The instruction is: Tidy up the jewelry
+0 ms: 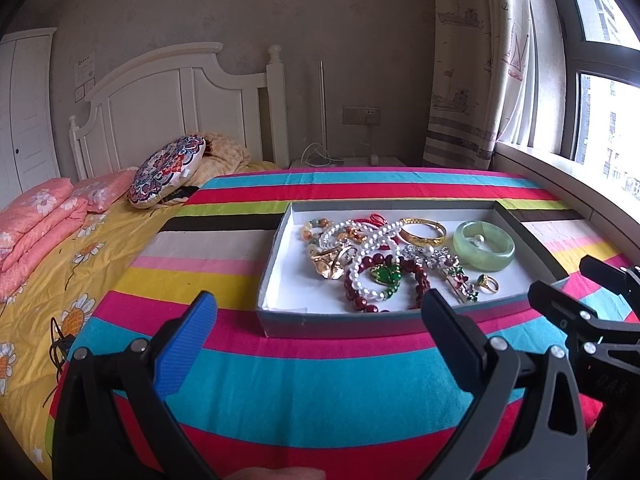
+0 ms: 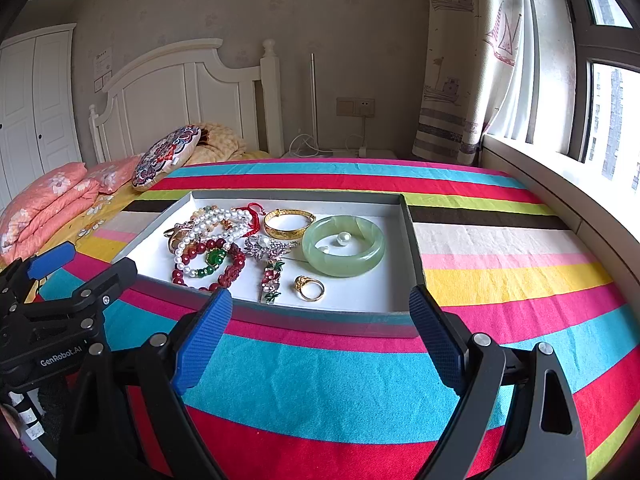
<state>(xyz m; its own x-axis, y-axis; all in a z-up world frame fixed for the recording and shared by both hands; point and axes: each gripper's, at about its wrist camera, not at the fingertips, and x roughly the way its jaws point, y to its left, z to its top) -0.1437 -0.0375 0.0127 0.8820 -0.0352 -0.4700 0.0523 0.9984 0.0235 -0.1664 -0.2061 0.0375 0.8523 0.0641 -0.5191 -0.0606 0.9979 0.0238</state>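
nearest the cameras, the left gripper (image 1: 320, 328) and the right gripper (image 2: 320, 334) both hang over the striped cloth (image 2: 320, 380) just short of the grey box (image 2: 320, 320), each with its jaws spread wide and nothing between them; the right gripper sits beside the left one, on the window side; inside the box, closest to its near wall, lie a gold ring (image 2: 310, 289) and a flower brooch (image 2: 272, 280), with a red bead bracelet (image 2: 224, 268) to their left, a green pendant (image 2: 216, 258) resting within its loop; further in, toward the box's right wall, a pale green jade bangle (image 2: 344, 246) lies flat with a loose pearl (image 2: 343, 238) inside its ring; a silver brooch (image 2: 266, 246) sits just left of the bangle; beyond it a gold bangle (image 2: 289, 223), and at the box's far left a tangle of pearl strands (image 2: 216, 222) with a red cord (image 2: 254, 212); past the box, off its left corner, a patterned cushion (image 2: 166, 158) leans by the white headboard (image 2: 180, 92).
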